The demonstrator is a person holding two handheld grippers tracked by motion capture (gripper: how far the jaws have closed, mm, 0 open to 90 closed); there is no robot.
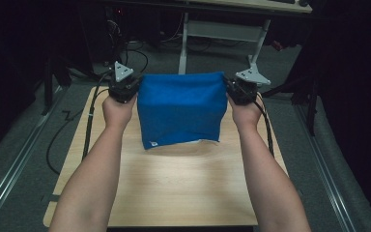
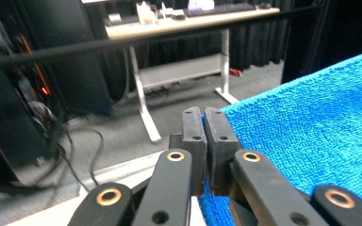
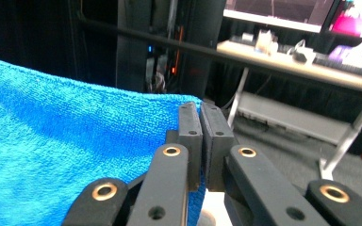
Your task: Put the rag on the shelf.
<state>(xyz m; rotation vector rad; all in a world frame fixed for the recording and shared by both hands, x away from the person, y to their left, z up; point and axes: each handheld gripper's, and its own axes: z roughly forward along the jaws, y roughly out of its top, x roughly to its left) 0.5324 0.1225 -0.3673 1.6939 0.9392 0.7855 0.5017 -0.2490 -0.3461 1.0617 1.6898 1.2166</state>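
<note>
Overhead, blue towel (image 1: 181, 108) pinched between left gripper (image 1: 123, 87); right gripper (image 1: 241, 89)

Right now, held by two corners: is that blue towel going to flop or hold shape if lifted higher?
Likely floppy: the towel hangs limp between the left tongs and right tongs. Probably light, as corner pinches alone carry it. Its looped pile looks grippy, so slipping seems unlikely.

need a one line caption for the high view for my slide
Left tongs and right tongs each pinch a top corner of a blue towel, holding it above the wooden table.
</note>
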